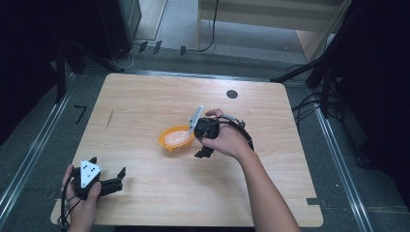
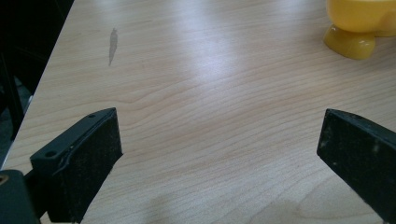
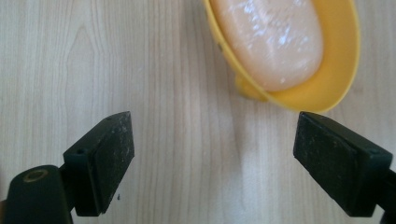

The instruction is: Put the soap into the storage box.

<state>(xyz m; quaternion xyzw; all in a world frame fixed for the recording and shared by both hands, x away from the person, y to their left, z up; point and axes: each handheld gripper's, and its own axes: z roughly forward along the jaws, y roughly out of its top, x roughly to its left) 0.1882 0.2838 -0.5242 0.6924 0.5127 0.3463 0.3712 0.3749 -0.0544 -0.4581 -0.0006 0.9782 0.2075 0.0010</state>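
A yellow-orange soap dish (image 1: 166, 143) stands near the middle of the wooden table (image 1: 145, 96), and a pale pink bar of soap (image 1: 177, 137) lies in it. My right gripper (image 1: 198, 143) hovers just right of the dish, pointing down, open and holding nothing. In the right gripper view the open right gripper (image 3: 215, 158) has bare wood between its jaws, with the dish (image 3: 337, 86) and soap (image 3: 271, 37) at the upper right. My left gripper (image 1: 107, 166) rests open at the table's front left corner. In its own view the left gripper (image 2: 219, 149) faces the dish's foot (image 2: 350, 43) far off.
A small black round mark (image 1: 232, 94) sits near the table's far edge. A dark streak (image 1: 110, 118) marks the wood at the left, and the streak (image 2: 112, 44) also appears in the left gripper view. Black stand legs and cables lie on the floor around the table.
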